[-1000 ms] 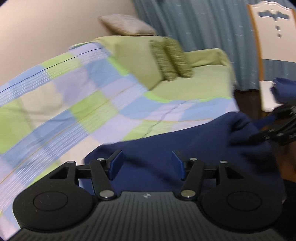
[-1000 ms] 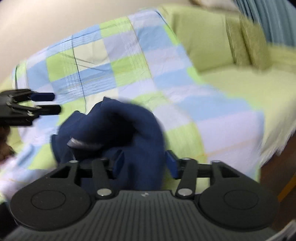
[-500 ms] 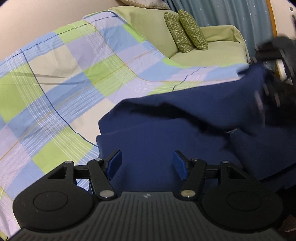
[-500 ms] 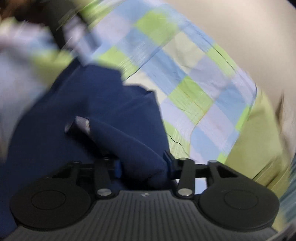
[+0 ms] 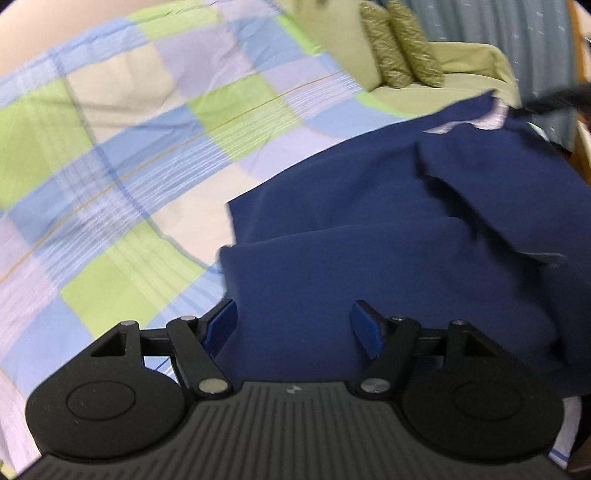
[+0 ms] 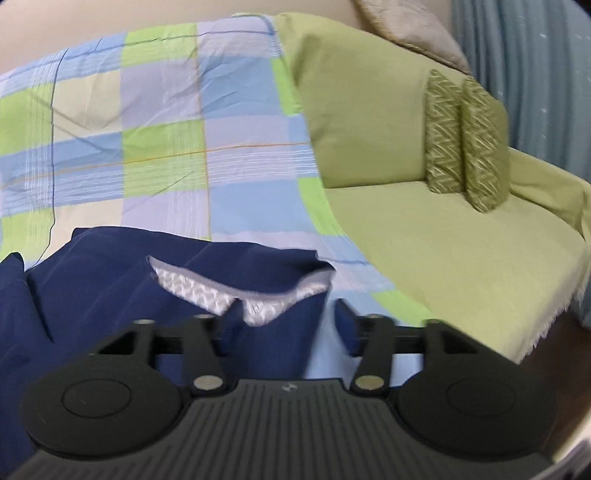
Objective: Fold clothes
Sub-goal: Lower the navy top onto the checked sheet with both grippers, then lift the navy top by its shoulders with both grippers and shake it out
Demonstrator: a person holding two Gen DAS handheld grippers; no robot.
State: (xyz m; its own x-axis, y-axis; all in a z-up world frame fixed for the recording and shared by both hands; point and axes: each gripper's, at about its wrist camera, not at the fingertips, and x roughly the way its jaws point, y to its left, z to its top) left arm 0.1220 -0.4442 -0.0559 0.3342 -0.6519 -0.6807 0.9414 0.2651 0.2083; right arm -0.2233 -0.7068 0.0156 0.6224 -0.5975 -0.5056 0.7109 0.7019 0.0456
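Note:
A navy blue garment [image 5: 388,236] lies spread on the checked sheet [image 5: 129,155] over the sofa. Its pale patterned waistband lining [image 6: 221,295] shows at its top edge in the right wrist view. My left gripper [image 5: 293,325] is open and empty, just above the garment's near left part. My right gripper [image 6: 280,325] is open over the garment's [image 6: 110,288] right edge, with cloth lying between its spread fingers but not pinched. The right gripper shows as a dark blur [image 5: 554,101] at the garment's far corner in the left wrist view.
The green sofa seat [image 6: 443,240] lies to the right of the sheet, with two patterned green cushions [image 6: 465,140] against its backrest. A grey cushion [image 6: 417,26] sits on top of the backrest. Blue curtains [image 6: 535,74] hang behind. Dark floor [image 6: 554,350] lies beyond the sofa's front edge.
The right gripper has swung the bunched garment out, laid it flat on the sheet and opened its fingers, letting go. The left gripper stayed open and dropped closer to the cloth.

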